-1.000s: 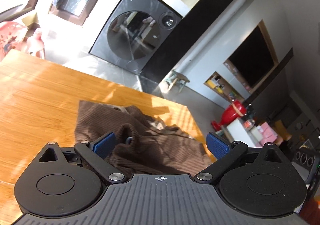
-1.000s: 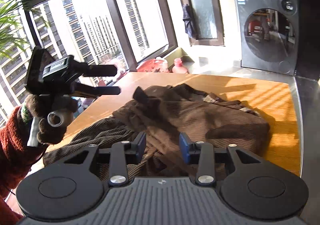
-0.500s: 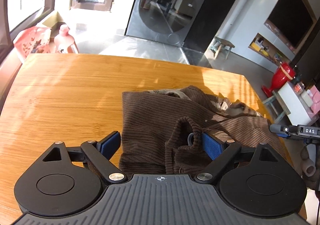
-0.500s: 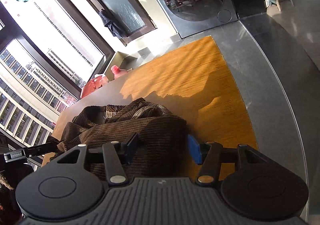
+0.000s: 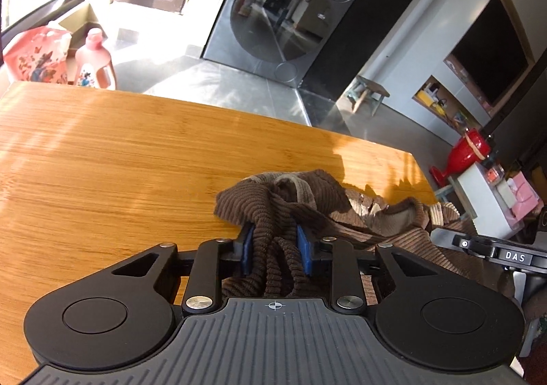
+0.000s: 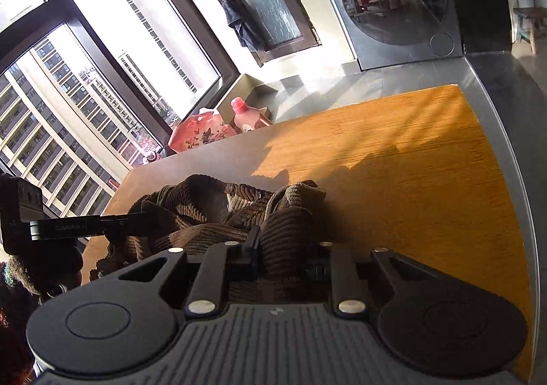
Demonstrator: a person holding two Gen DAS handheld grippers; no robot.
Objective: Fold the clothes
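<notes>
In the left wrist view, the left hand-held gripper (image 5: pixel 275 246) sits low in the middle of the frame, its jaws closing with a thick bunch of the brown corduroy garment (image 5: pixel 328 210) pinched between the blue pads (image 5: pixel 247 248). The garment lies crumpled at the lower right of the wooden tabletop (image 5: pixel 119 162), near that edge. A paler lining shows at the top of the heap. It looks soft and limp yet fairly heavy for cloth, so I would expect it to sag and drag when lifted; the ribbed surface should give the pads good purchase. A hem or a seam would be a better hold than a loose bunch. The tip of the other tool pokes in at the right edge. Beyond the tabletop are a grey tiled floor, a dark washing machine (image 5: pixel 287 12) at upper centre, a pink bottle (image 5: pixel 94 63) at upper left and a small stool (image 5: pixel 371 94) at right.

In the right wrist view, the right hand-held gripper (image 6: pixel 283 258) is at lower centre, jaws closing on a fold of the same garment, which fills the gap between them. The heap spreads to the left of centre, half in shadow. The tabletop runs up and right, sunlit, its right edge near the floor. Tall windows fill the upper left, with apartment blocks outside.
</notes>
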